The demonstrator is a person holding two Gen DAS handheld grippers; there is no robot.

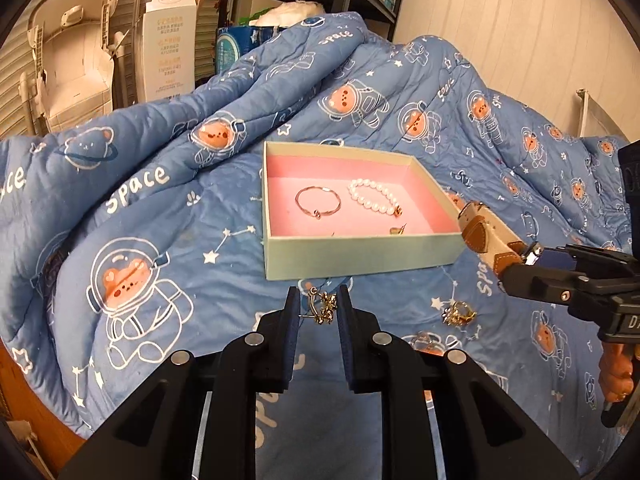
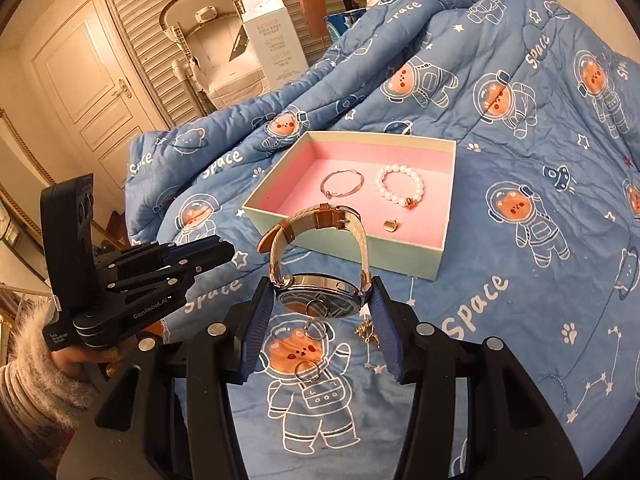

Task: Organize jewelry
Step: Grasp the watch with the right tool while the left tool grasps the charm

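A pale green box with pink lining (image 1: 360,258) (image 2: 344,250) sits on the blue quilt. Inside lie a thin rose-gold bangle (image 1: 318,201) (image 2: 342,184), a pearl bracelet (image 1: 374,196) (image 2: 400,186) and a small gold earring (image 1: 397,230) (image 2: 390,225). My left gripper (image 1: 319,306) is shut on a gold earring (image 1: 324,308), held above the quilt just before the box's near wall. My right gripper (image 2: 322,292) is shut on a watch (image 2: 320,294) with a cream and brown strap (image 1: 486,236), held at the box's near corner.
Loose on the quilt lie a gold ornament (image 1: 458,314) (image 2: 368,332) and two small rings (image 2: 316,330) (image 2: 307,372). The quilt (image 1: 160,200) bunches high behind the box. A white carton (image 1: 170,40) and a folded baby seat (image 1: 76,56) stand beyond the bed.
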